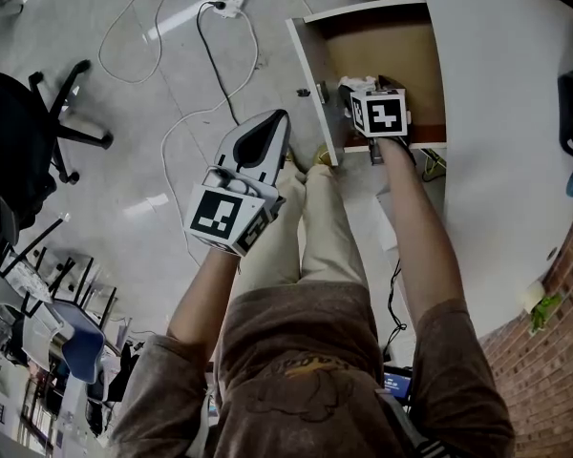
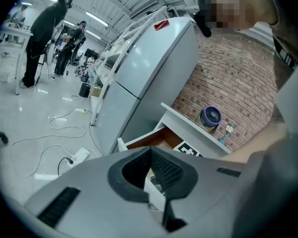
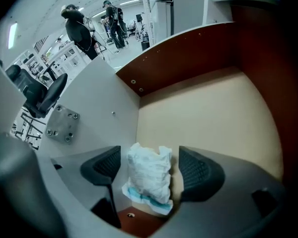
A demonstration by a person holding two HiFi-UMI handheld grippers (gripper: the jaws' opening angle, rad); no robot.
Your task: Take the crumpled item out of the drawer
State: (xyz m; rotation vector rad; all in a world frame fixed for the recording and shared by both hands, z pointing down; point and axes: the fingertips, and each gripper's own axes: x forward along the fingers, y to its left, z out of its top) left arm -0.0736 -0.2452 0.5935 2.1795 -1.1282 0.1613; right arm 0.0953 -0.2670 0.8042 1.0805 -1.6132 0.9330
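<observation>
Crumpled item (image 3: 148,175) lies in a corner of the drawer (image 3: 208,108), between my right hand-held gripper's (image 3: 151,168) spread jaws, not yet pinched. I'm at the grasp: next, close gently, then lift clear. My left hand-held gripper (image 2: 150,157) hangs clenched, empty.

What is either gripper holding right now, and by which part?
Nothing is held yet. The crumpled white item stands between the right gripper's open jaws in the drawer, but they don't press on it. The left gripper is empty.
</observation>
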